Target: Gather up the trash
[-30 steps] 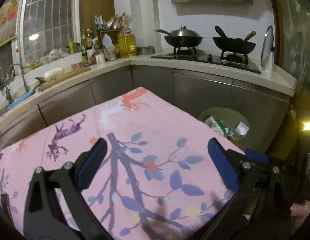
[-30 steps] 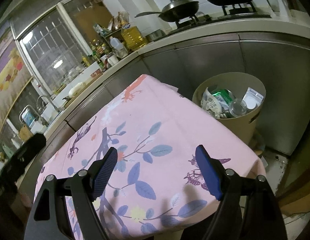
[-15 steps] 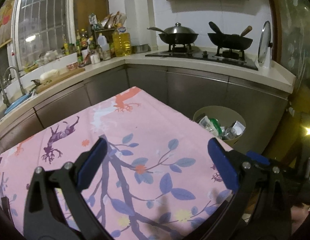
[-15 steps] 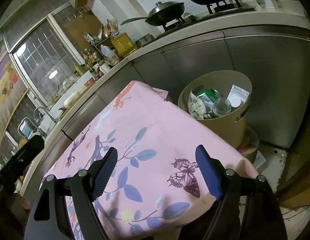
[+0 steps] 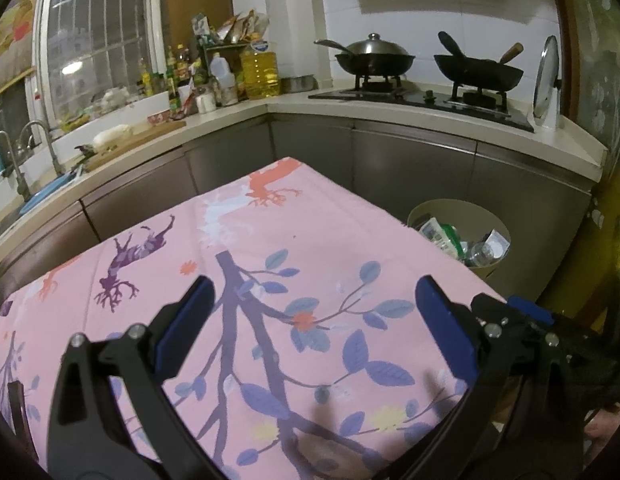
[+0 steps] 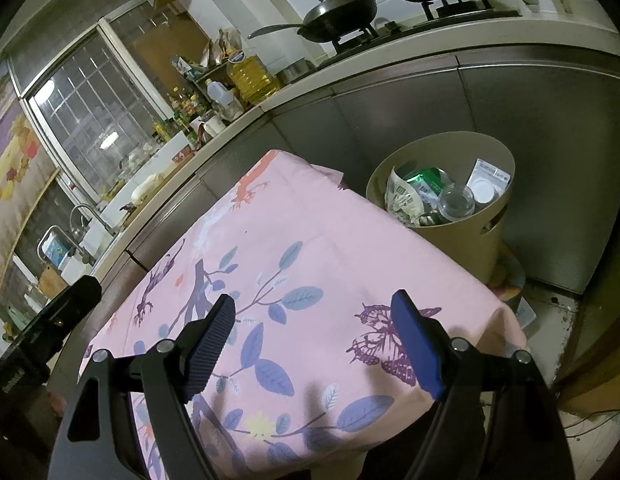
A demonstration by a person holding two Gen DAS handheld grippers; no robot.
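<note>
Left gripper (image 5: 310, 304), right gripper (image 6: 312, 322): fingers apart, nothing held, both above tablecloth (image 6: 310, 248). Trash (image 6: 434, 196) piled in bin (image 6: 462, 240) beside tablecloth's far corner. Risk: none visible on cloth; overfilled bin could spill if knocked.

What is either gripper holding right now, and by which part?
Nothing. The left gripper and right gripper are both open and empty above the pink tablecloth.
</note>
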